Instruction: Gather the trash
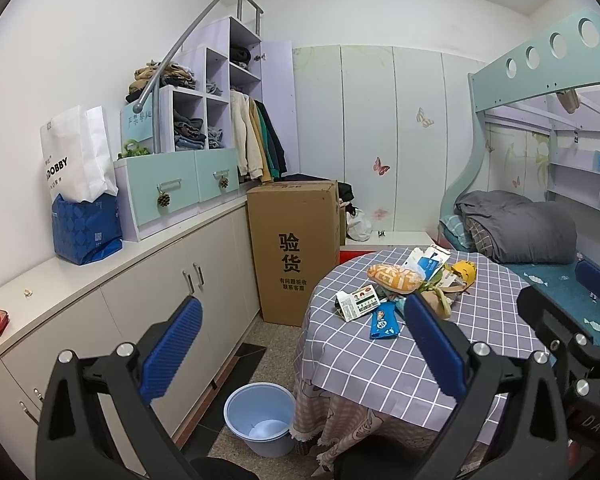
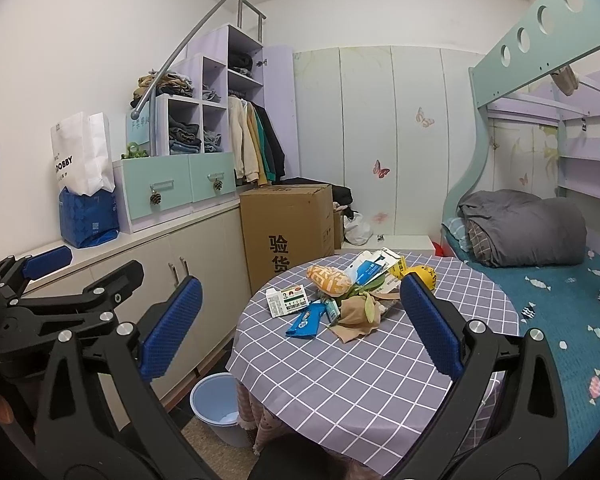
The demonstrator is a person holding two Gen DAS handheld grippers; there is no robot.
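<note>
Blue-padded and black-framed, the left gripper [image 1: 300, 350] is hovering with its jaws spread wide and nothing between them, above the near edge of the round table draped in a grey checked cloth [image 1: 476, 344]. Beside it, the right gripper [image 2: 300, 328] is likewise hanging released and empty over the same cloth. Crumpled trash is lying in a pile toward the table's far side: an orange snack bag [image 2: 330, 278], a white printed carton [image 2: 288, 300], a blue foil wrapper [image 2: 306, 322] and a brown paper wad [image 2: 358, 316]. On the floor, just beside the table's left skirt, a pale blue plastic bucket [image 1: 260, 418] is standing upright.
</note>
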